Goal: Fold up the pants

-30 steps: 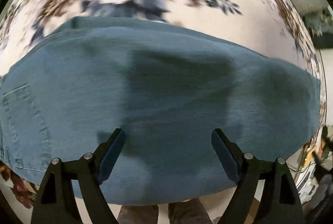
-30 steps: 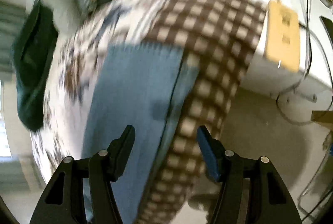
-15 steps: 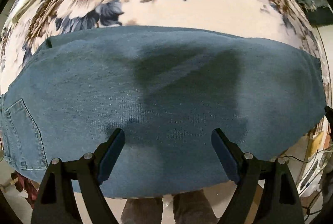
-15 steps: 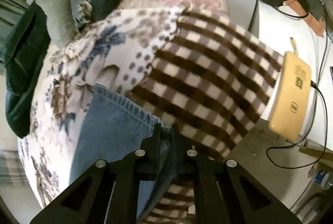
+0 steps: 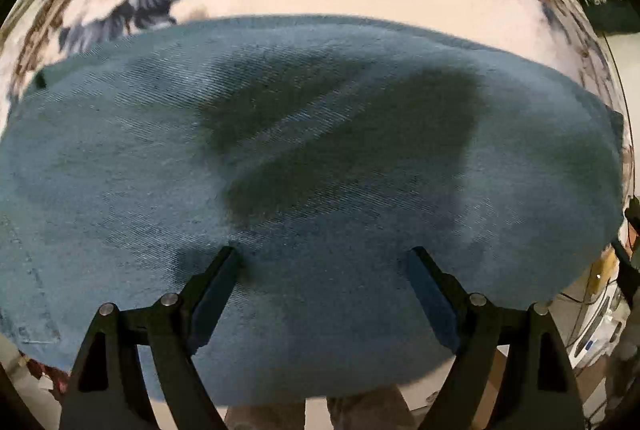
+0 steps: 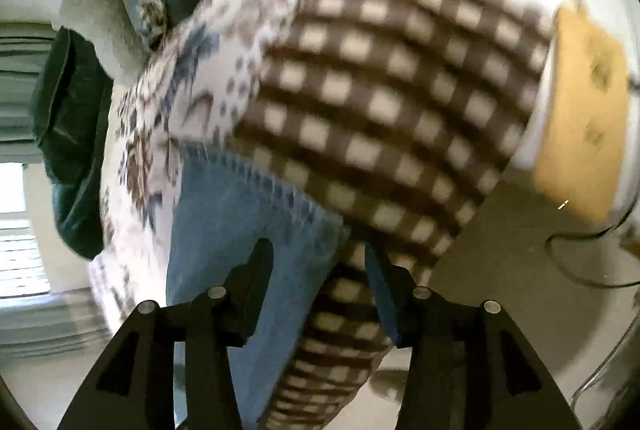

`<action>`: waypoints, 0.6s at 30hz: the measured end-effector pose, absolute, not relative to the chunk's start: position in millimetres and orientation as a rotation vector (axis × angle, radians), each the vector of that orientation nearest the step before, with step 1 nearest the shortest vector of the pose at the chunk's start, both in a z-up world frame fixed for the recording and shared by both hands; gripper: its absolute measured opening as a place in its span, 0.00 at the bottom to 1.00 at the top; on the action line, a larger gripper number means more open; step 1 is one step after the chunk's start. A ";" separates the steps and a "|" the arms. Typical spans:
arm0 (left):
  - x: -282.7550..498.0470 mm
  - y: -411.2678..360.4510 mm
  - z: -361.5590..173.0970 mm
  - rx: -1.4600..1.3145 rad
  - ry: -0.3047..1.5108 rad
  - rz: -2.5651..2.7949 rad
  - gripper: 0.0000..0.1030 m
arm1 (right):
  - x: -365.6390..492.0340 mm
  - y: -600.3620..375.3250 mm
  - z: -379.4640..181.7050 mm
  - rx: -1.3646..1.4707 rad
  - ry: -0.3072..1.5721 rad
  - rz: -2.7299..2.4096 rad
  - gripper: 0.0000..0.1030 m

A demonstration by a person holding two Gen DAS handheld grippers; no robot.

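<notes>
Left hand-held gripper (image 5: 322, 262): jaws spread wide, nothing between them; both dark fingers point forward and away from the camera.
Left fingers (image 5: 214, 286): the left pad sits low and left in the left wrist view, the right pad low and right, well apart from each other.
Right hand-held gripper (image 6: 318, 262): jaws parted, nothing clamped between them; the gap is narrower than on the left gripper.
Right fingers (image 6: 256, 270): the left finger rises from the near edge of the right wrist view and the right finger stands opposite it; the view is blurred.
Person's legs (image 5: 316, 412): visible at the near edge below the left gripper.
</notes>
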State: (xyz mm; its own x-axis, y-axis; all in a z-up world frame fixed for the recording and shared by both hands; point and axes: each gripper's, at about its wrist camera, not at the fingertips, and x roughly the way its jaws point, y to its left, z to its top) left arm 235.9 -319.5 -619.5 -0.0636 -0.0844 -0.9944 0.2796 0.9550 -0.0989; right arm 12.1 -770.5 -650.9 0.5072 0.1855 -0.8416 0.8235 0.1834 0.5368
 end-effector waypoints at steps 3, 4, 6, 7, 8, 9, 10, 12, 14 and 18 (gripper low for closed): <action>237.4 -322.1 -629.8 0.101 1.600 -0.331 1.00 | 18.5 -761.2 -667.3 1.378 0.916 -0.493 0.49; 238.1 -325.1 -633.6 0.118 1.603 -0.325 1.00 | 20.2 -758.2 -668.4 1.382 0.875 -0.475 0.49; 238.3 -330.5 -637.2 0.146 1.602 -0.310 1.00 | 24.7 -752.9 -668.6 1.397 0.795 -0.417 0.49; 238.4 -333.3 -638.0 0.155 1.600 -0.299 1.00 | 27.7 -751.5 -668.8 1.399 0.779 -0.398 0.49; 238.9 -335.6 -639.0 0.157 1.601 -0.284 1.00 | 29.6 -749.8 -670.1 1.406 0.758 -0.367 0.49; 238.4 -341.3 -640.7 0.158 1.604 -0.271 1.00 | 32.2 -747.2 -671.8 1.417 0.735 -0.322 0.49; 238.6 -345.7 -641.9 0.163 1.610 -0.253 1.00 | 33.1 -746.6 -672.4 1.425 0.723 -0.297 0.49; 239.4 -355.2 -643.3 0.172 1.628 -0.227 1.00 | 41.7 -743.2 -679.3 1.431 0.737 -0.235 0.49; 242.5 -361.2 -645.6 0.170 1.640 -0.214 1.00 | 47.6 -740.3 -687.6 1.425 0.770 -0.226 0.49; 258.6 -369.5 -645.4 0.166 1.654 -0.209 1.00 | 62.7 -737.2 -694.3 1.384 0.798 -0.286 0.21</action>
State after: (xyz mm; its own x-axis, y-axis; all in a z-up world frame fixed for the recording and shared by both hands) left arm 258.6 -369.5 -645.4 -0.0936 -0.0164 -0.9955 0.2319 0.9720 -0.0378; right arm 62.7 -737.2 -694.3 0.7125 0.2650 -0.6497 0.6176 0.2026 0.7600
